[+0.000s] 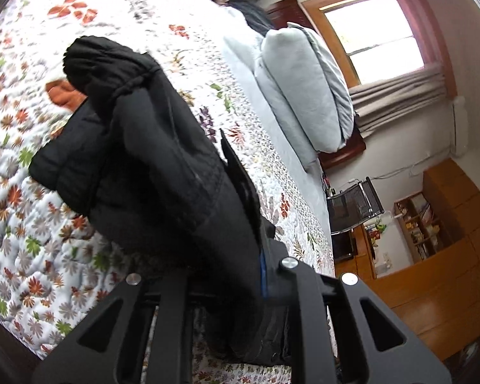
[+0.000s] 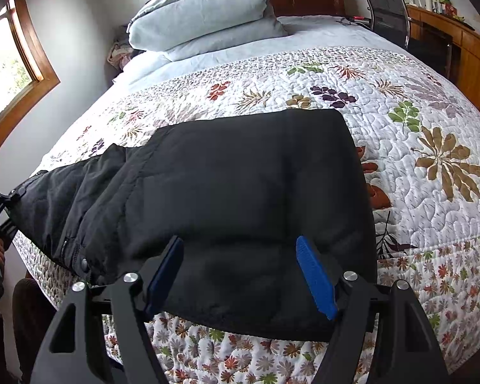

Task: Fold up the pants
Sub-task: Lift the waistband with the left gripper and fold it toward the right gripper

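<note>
Black padded pants lie across the floral quilt near the bed's front edge. In the left wrist view the pants fill the frame, bunched and lifted off the quilt. My left gripper is shut on the pants; the cloth hides most of its fingers. It also shows at the far left of the right wrist view, holding the pants' end off the bed's side. My right gripper is open, its blue pads spread over the pants' near edge, holding nothing.
Folded pale blue bedding is stacked at the headboard. A mesh chair and a wooden desk stand right of the bed. Windows are on the left wall. The quilt drops off at the bed's front edge.
</note>
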A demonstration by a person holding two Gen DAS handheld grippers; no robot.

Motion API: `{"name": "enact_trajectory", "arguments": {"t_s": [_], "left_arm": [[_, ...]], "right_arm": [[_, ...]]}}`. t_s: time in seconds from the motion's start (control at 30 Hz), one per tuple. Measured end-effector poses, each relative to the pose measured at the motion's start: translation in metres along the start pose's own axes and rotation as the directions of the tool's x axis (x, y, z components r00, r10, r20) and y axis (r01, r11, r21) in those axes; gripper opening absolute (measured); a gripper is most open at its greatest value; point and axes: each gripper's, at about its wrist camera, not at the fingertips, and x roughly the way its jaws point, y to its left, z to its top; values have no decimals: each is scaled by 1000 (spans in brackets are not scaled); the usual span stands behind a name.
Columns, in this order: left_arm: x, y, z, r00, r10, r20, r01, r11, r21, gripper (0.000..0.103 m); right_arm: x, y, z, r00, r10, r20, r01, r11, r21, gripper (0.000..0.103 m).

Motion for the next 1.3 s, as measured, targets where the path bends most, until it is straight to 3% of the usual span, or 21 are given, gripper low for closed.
{"name": "enact_trajectory", "arguments": {"t_s": [0.1, 0.3, 0.43, 0.97, 1.3], "left_arm": [[1, -12, 0, 1000, 1, 11, -2, 999, 41, 14], [7, -55, -11, 999, -18, 31, 11, 977, 213, 16], [14, -89, -26, 999, -36, 13, 29, 942, 335, 21], [68, -165, -71, 997, -9, -72, 48, 824, 565, 29], [114, -194, -105, 991, 55, -126, 49, 715, 697, 31]], "right_arm": [[-1, 0, 0, 1000, 9, 2, -9, 1000, 14, 74], [-1, -3, 0, 1000, 21, 4, -21, 999, 24, 74], [-2, -5, 1, 1000, 30, 8, -30, 999, 35, 74], [-7, -14, 1, 997, 65, 32, -67, 995, 67, 74], [-8, -19, 2, 995, 86, 46, -90, 992, 90, 74]]}}
